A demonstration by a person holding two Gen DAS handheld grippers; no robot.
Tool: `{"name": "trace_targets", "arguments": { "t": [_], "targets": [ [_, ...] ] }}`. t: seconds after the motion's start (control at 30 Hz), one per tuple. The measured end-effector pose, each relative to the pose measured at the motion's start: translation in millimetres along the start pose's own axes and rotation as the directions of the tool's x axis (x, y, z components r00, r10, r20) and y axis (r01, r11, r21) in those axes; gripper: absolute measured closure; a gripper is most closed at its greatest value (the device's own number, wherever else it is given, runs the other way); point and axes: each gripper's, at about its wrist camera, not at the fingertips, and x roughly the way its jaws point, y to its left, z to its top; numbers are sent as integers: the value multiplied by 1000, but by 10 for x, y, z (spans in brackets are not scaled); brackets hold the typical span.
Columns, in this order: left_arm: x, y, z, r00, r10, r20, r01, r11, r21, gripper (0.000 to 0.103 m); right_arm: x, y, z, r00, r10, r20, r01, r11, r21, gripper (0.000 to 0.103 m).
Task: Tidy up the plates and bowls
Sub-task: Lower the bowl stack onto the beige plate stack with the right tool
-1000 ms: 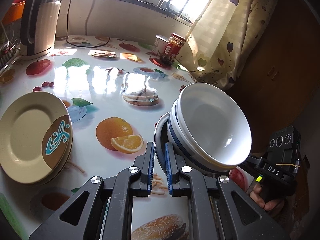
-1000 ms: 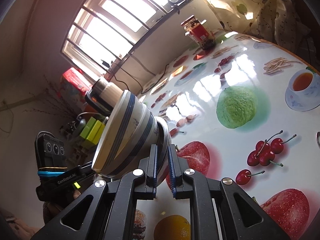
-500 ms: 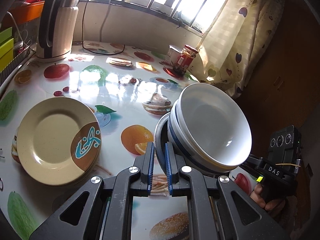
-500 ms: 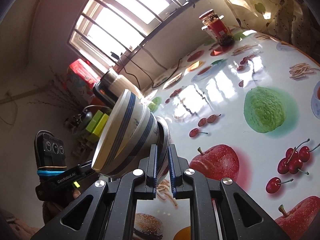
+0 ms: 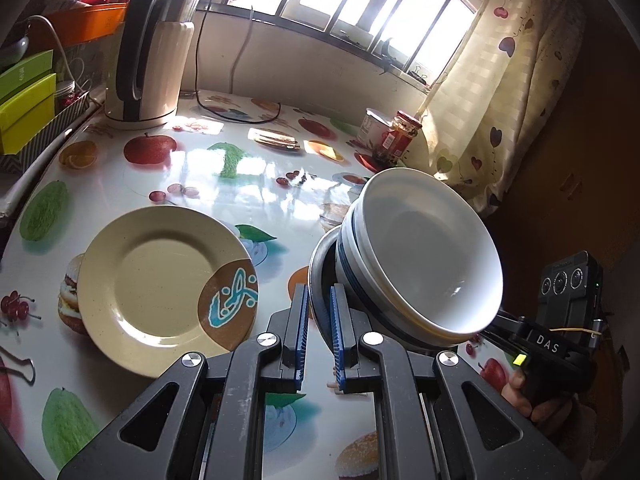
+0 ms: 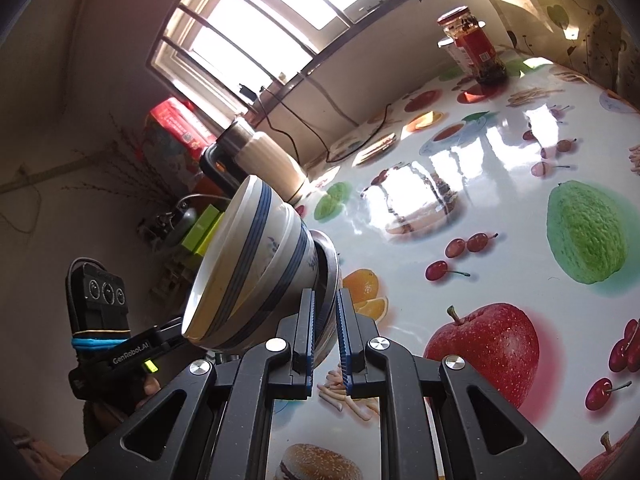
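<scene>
Bowls (image 5: 420,256), stacked on a metal dish (image 5: 318,280), hang tilted above the counter (image 5: 256,184); both the left gripper (image 5: 319,334) and right gripper (image 6: 325,332) have jaws clamped on that dish's rim. Left of the bowls lie plates (image 5: 160,288); beyond them a jar (image 5: 394,140), and far left a kettle (image 5: 150,52).

Bowl stack (image 5: 424,252) sits on metal dish (image 5: 320,280), tilted, above table (image 5: 240,184) near edge; plate stack (image 5: 160,288) on table to its left, apart; kettle (image 5: 152,52) at far left by window; jar (image 5: 396,140) w/ tin (image 5: 374,126) just behind, far right by curtain (image 5: 500,92).
</scene>
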Motion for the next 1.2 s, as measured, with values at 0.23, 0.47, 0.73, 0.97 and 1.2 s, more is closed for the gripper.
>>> {"name": "trace_targets", "arguments": {
  "t": [0.23, 0.47, 0.73, 0.97, 1.2],
  "targets": [
    [-97, 160, 26, 999, 32, 18, -32, 999, -28, 93, 189, 108, 51, 999, 24, -30, -24, 1000, -14, 91],
    [-200, 310, 70, 997, 62, 36, -60, 997, -49, 93, 394, 219, 87, 997, 52, -59, -54, 998, -25, 91],
    [-292, 478, 113, 994, 92, 51, -88, 993, -73, 93, 604, 359, 124, 994, 74, -87, -78, 996, -44, 91],
    [-353, 622, 134, 992, 111, 59, -105, 990, -93, 93, 779, 460, 140, 990, 89, -110, -95, 994, -53, 91],
    [-369, 751, 147, 989, 134, 63, -127, 986, -111, 93, 942, 526, 151, 986, 97, -137, -106, 992, -63, 91]
  ]
}}
